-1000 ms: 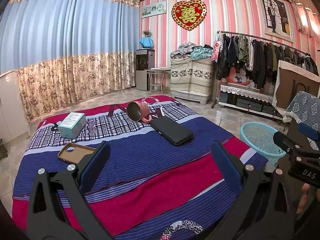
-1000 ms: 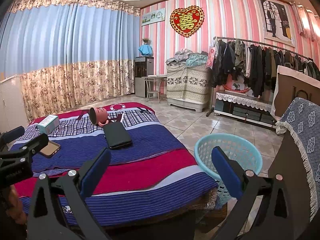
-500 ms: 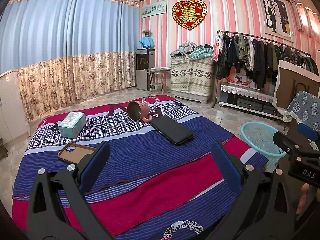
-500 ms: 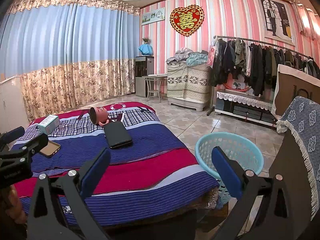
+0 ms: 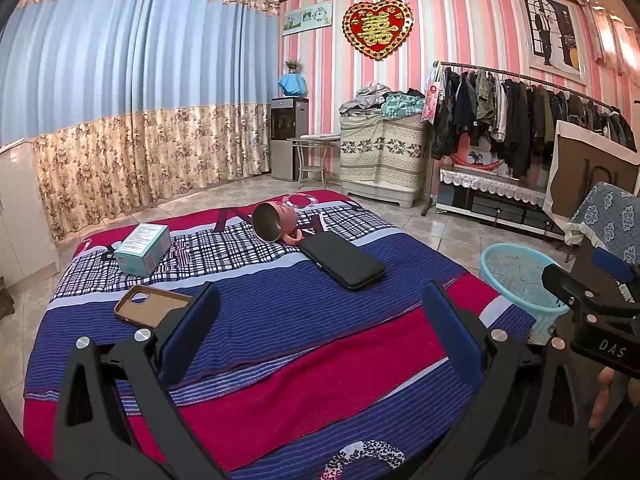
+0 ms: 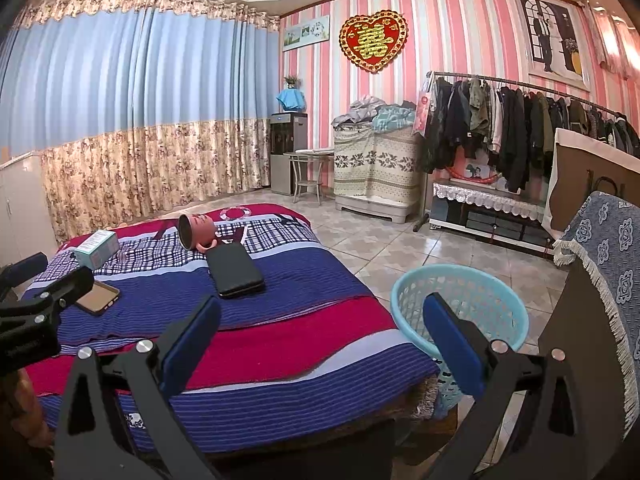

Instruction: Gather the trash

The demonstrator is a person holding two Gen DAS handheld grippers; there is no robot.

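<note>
On the striped blanket of the low table [image 5: 280, 360] lie a teal carton box [image 5: 143, 249], a brown phone case [image 5: 150, 311], a pink mug on its side [image 5: 276, 226] and a black wallet-like case [image 5: 342, 261]. They also show in the right wrist view: box [image 6: 97, 249], phone case [image 6: 98, 297], mug [image 6: 197, 231], black case [image 6: 236, 269]. A light blue plastic basket [image 6: 460, 304] stands on the floor right of the table, also in the left wrist view [image 5: 520, 280]. My left gripper [image 5: 318, 332] is open and empty above the blanket's near part. My right gripper [image 6: 318, 332] is open and empty between table and basket.
A clothes rack [image 5: 520, 120] with dark coats runs along the right wall. A covered cabinet [image 5: 380, 156], a small round table [image 5: 316, 152] and a water dispenser [image 5: 290, 136] stand at the back. A chair with a blue cloth [image 6: 604, 264] is at the right. The floor is tiled.
</note>
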